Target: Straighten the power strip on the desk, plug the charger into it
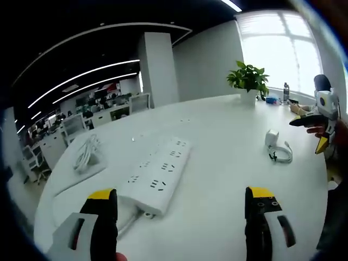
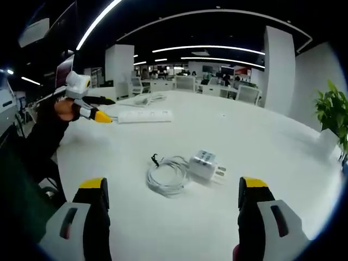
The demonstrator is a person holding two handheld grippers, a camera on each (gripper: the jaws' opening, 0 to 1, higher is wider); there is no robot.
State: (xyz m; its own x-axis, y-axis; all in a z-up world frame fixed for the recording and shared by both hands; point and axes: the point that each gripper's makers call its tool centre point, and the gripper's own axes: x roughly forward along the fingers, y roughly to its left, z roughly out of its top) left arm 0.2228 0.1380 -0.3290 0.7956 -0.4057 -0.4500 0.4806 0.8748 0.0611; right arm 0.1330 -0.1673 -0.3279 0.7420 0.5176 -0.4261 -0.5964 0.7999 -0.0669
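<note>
On the white desk (image 1: 217, 163), left gripper (image 1: 182, 204) apart near power strip (image 1: 157, 175), right gripper (image 2: 173, 198) apart over charger (image 2: 205, 164).

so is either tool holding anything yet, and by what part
Nothing is held. The left tool is open, short of the power strip. The right tool is open, short of the charger and its coiled cable.

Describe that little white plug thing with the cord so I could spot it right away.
On the large white round table, look straight ahead of the right gripper. There lies a small white cube-shaped charger with metal prongs, beside its loosely coiled white cable. Unlike the long flat white power strip farther off, it is compact and boxy.
</note>
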